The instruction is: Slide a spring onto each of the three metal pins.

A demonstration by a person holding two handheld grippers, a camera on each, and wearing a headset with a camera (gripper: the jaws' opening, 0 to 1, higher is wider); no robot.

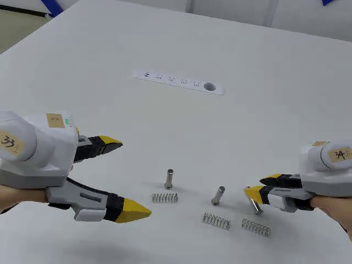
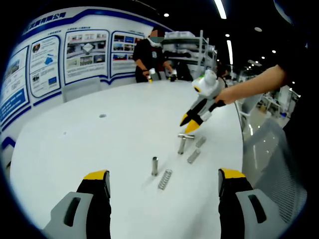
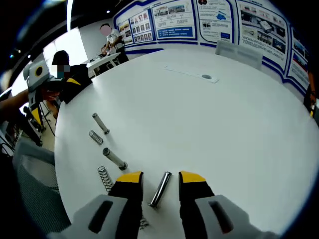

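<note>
Table [image 1: 247, 55]: white, matte and smooth, with a curved edge in both gripper views. A flat white power strip [image 1: 179, 82] sits flush in it.
Pins: three short cylinders of polished metal. The left pin [image 1: 169, 179] stands upright. The middle pin [image 1: 218, 195] stands with a slight lean. The third pin [image 3: 160, 190] lies between your right jaws.
Springs: three fine wire coils lying loose on the table, off the pins. The left spring [image 1: 165, 197] is just beside the left pin. The middle spring [image 1: 216, 220] and right spring [image 1: 256, 227] lie nearer you.
Left tongs [image 1: 126, 177]: grey shell, black jaws with yellow tips, spread wide and holding nothing.
Right tongs [image 1: 260, 185]: same build, jaws narrow around the third pin with a sliver of gap on either side. You cannot tell whether they touch it.
Hard to make out: in the head view your lower right tip hides most of the third pin. In the right gripper view the jaws partly cover the right spring. The wall posters [image 3: 174, 20] are too small to read.
</note>
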